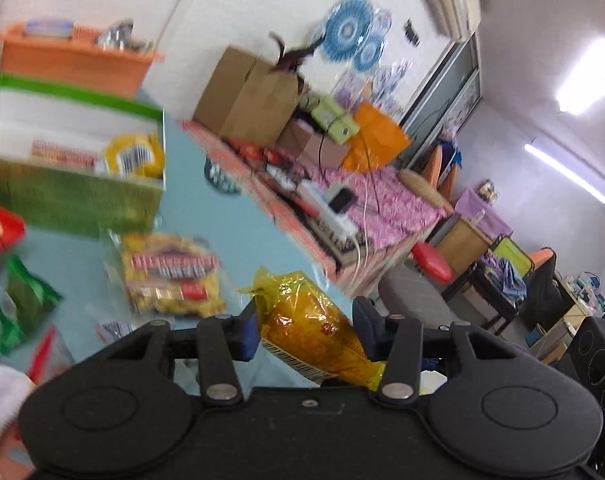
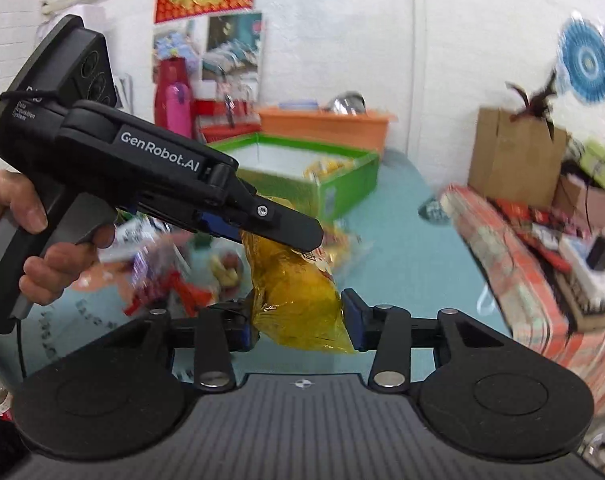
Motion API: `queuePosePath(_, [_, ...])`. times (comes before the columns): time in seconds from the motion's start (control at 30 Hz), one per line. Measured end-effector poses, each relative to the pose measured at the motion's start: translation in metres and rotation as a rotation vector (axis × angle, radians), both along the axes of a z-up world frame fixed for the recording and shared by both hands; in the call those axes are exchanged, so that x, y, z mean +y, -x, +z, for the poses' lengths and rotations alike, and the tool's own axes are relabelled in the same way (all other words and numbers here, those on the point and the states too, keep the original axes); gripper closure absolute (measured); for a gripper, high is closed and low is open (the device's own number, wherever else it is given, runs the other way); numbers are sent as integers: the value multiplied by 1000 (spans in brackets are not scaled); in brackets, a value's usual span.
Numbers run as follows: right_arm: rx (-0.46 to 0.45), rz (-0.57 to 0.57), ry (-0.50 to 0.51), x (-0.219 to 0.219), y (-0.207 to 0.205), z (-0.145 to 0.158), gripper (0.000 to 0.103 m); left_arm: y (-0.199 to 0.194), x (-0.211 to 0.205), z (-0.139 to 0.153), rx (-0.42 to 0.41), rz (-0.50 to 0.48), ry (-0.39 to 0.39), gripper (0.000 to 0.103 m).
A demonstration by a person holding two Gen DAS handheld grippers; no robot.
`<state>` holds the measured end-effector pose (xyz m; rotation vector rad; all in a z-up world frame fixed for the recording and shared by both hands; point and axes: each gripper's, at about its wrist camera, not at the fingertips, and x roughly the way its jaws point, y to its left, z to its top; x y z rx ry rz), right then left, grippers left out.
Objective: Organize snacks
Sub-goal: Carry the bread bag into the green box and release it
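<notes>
Above the blue counter [image 1: 206, 216], both tongs are grasping one yellow snack bag [image 2: 298, 300]: the left tongs [image 1: 304, 326] are pinching its upper end and the right tongs [image 2: 300, 322] are squeezing its lower part. Held off the surface, the bag is hanging short of the green box [image 2: 342, 184], which is already holding snacks. Crinkly, slippery film could be sliding out of either pinch. If the two hands are pulling apart or twisting, the wrapper could tear or the contents get crushed. A loose bag of yellow snacks [image 1: 174, 276] is lying beneath.
</notes>
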<state>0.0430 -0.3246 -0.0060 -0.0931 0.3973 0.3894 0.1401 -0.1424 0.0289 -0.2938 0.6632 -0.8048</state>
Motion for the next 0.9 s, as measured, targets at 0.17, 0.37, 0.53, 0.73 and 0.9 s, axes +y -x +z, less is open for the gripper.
queuePosePath(0.17, [-104,68,22,19,-19,30,31,-11,32,33,-76,78,39,62])
queuePosePath(0.37, [-146,156,15,53,-78,50,31,-53,77,46,-91,199,69,62])
queuePosePath(0.53, [-109,207,-11,85,-132,59,31,-95,108,46,-71,277,83,62])
queuePosePath(0.73, [-58,244,-20,120,-188,56,31,-140,139,32,-28,335,82,62])
queuePosePath(0.9, [10,266,-28,141,-226,45,31,-164,158,16,12,372,75,62])
